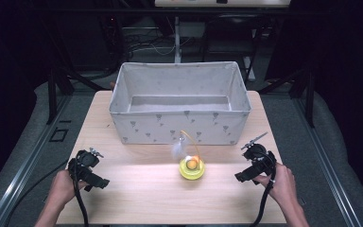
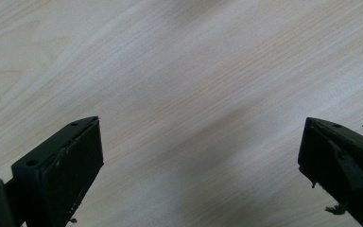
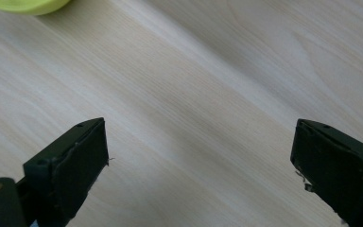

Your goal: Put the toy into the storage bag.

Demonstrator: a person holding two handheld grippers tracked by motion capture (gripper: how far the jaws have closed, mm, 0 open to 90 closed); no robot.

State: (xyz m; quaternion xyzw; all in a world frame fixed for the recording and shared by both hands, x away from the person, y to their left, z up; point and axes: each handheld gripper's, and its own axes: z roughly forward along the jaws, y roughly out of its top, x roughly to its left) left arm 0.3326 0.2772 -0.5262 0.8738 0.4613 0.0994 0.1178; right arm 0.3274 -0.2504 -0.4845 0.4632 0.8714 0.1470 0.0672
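Where the table [image 1: 137, 198] lies bare, yellow toy [image 1: 192, 168] before fabric bin [image 1: 179, 124].

desk [image 1: 137, 189]: pale wood, matt, fine grain | bin [image 1: 179, 125]: grey cloth, printed, soft-walled | toy base [image 1: 192, 170]: yellow plastic, glossy | jaws: black, matt, scuffed pads noted

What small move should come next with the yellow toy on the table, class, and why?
Probably bring the right gripper toward the yellow toy. Its jaws stand open over bare table, and the toy's rim shows at the top left of the right gripper view. The fabric box behind looks empty.
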